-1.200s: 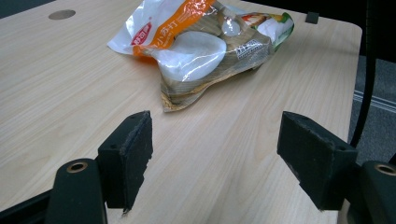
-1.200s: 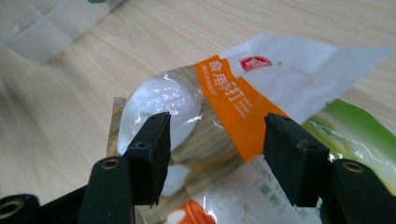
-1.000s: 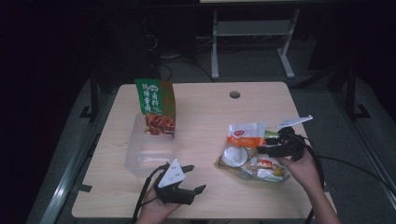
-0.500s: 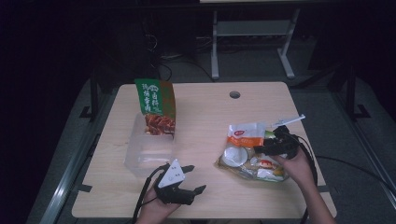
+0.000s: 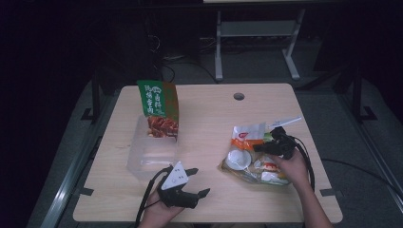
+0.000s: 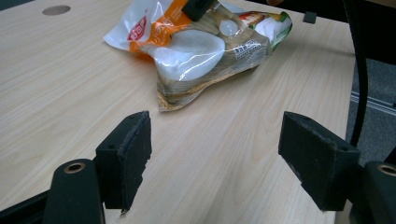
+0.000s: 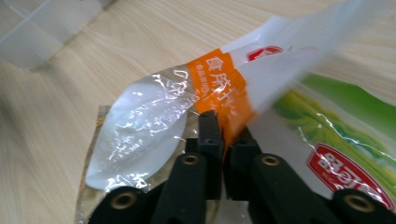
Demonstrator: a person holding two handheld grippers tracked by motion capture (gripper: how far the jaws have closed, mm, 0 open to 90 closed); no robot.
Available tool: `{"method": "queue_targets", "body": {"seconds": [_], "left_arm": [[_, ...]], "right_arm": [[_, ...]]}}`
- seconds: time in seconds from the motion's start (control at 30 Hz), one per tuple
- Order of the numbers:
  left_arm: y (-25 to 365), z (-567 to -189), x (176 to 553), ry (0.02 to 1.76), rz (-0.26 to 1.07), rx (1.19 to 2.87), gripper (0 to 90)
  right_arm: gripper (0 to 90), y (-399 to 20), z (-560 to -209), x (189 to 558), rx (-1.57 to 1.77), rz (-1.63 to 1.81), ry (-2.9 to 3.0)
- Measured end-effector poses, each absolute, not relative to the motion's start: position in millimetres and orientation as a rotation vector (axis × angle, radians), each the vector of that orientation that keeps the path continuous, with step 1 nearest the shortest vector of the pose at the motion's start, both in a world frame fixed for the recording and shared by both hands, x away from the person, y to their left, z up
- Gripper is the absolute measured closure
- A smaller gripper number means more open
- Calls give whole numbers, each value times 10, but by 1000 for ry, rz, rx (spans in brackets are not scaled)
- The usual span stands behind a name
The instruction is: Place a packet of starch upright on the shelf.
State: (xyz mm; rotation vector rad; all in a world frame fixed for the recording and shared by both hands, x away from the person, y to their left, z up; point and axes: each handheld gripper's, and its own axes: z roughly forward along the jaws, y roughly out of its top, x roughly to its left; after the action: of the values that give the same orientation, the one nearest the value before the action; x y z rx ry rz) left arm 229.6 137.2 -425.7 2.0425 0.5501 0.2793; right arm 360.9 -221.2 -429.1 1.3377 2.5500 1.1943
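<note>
Packets of food lie in a heap on the right half of the bench (image 5: pixel 209 118), and the right gripper (image 7: pixel 223 140) has just been closing on the topmost one: its jaws now pinch the edge of the orange-and-white packet (image 7: pixel 219 86), a fold of the wrapper showing between the pads. In the high view the right gripper (image 5: pixel 266 146) sits at the far edge of that heap, above a clear-wrapped packet with a white round piece (image 5: pixel 238 159) inside. A packet with a green print and a red label (image 7: pixel 345 172) lies just beside the jaws. The left gripper (image 6: pixel 215 158) rests near the front edge of the bench, jaws wide apart with only bare wood between them, well short of the heap. On the left half stands a clear plastic box (image 5: pixel 151 151) with a green snack bag (image 5: pixel 159 107) upright in its far end.
</note>
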Motion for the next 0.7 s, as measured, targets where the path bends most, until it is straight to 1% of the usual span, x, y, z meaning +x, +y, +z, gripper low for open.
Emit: {"method": "queue_targets", "body": {"seconds": [0.13, 0.4, 0.7], "left_arm": [[1350, -4270, 2306, 552, 269, 2041, 254], [1245, -4277, 2346, 562, 215, 2029, 246], [1042, -4276, 2546, 582, 177, 2034, 249]], "right_arm": [[896, -2173, -4234, 3549, 1270, 1216, 2536], [896, -2136, -4066, 3397, 1145, 1389, 2494], [896, -2057, -3943, 3238, 982, 1471, 2500]]}}
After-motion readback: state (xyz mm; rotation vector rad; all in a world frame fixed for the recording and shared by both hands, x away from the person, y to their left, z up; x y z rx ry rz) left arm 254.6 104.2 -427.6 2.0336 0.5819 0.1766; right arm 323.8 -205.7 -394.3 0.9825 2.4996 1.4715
